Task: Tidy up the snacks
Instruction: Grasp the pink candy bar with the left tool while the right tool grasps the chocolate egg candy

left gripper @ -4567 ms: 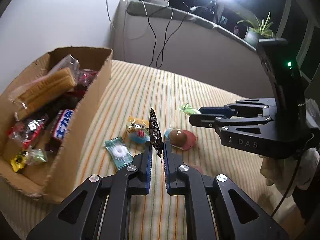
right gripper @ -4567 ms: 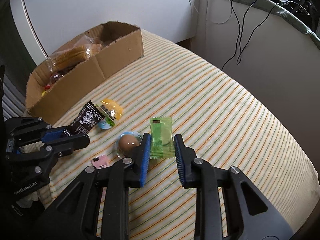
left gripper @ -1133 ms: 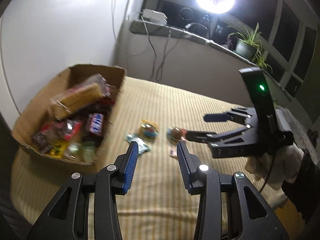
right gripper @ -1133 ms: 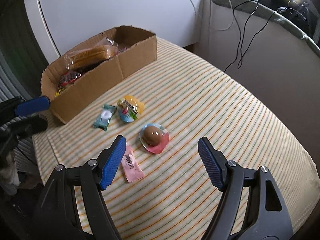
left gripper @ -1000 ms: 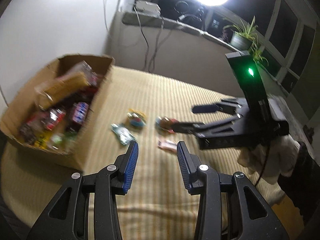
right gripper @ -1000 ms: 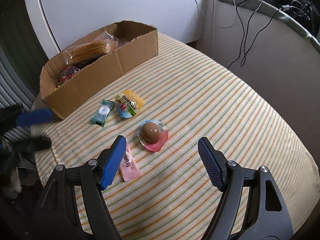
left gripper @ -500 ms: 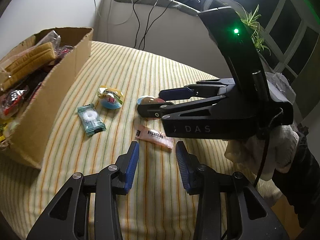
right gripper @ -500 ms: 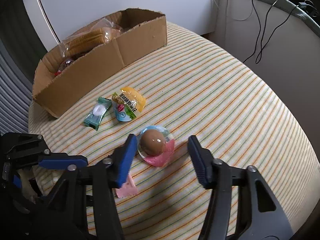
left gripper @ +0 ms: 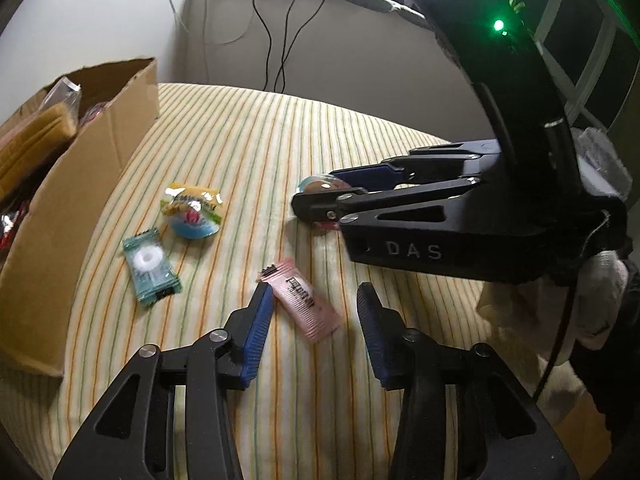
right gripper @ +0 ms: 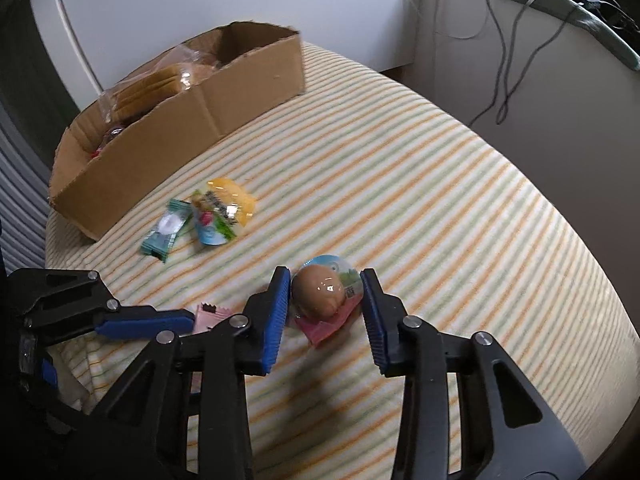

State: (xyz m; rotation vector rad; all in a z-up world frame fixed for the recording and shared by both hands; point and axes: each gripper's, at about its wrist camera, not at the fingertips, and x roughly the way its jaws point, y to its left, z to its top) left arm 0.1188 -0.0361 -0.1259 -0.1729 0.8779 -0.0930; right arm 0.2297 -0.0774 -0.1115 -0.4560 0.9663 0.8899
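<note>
Cardboard box (right gripper: 188,120) at the far left edge of the striped cloth (right gripper: 420,184), already well stocked: a clear bag of tan wafers or biscuits (right gripper: 156,80) on top, red and dark wrappers beneath, seen partly from the left wrist view. Most of the sorting looks done.

Four snacks are not yet in the box, all lying on the cloth:
- teal mint candy wrapper (left gripper: 150,266), nearest the box wall
- yellow-and-blue jelly cup (left gripper: 194,216), just beside the mint
- pink sachet (left gripper: 300,300), flat, nearer the person
- brown egg-shaped sweet in a clear dome on a pink-and-blue card (right gripper: 326,300)

Right gripper (right gripper: 326,316): jaws have just been closing and now bracket the egg sweet on both sides. The left pad looks at or very near the dome; a sliver of gap shows at the right pad. No firm squeeze visible, and the packet rests on the cloth. Judged: a grasp in progress, not yet a hold.

Left gripper (left gripper: 314,330): jaws about half open, having widened a little, with the pink sachet lying between them. The left pad's tip meets the sachet's edge; the right pad is apart from it. Nothing gripped.

Judgement: both hands are each set on a pick. After these two go to the box, the mint and jelly cup remain.
</note>
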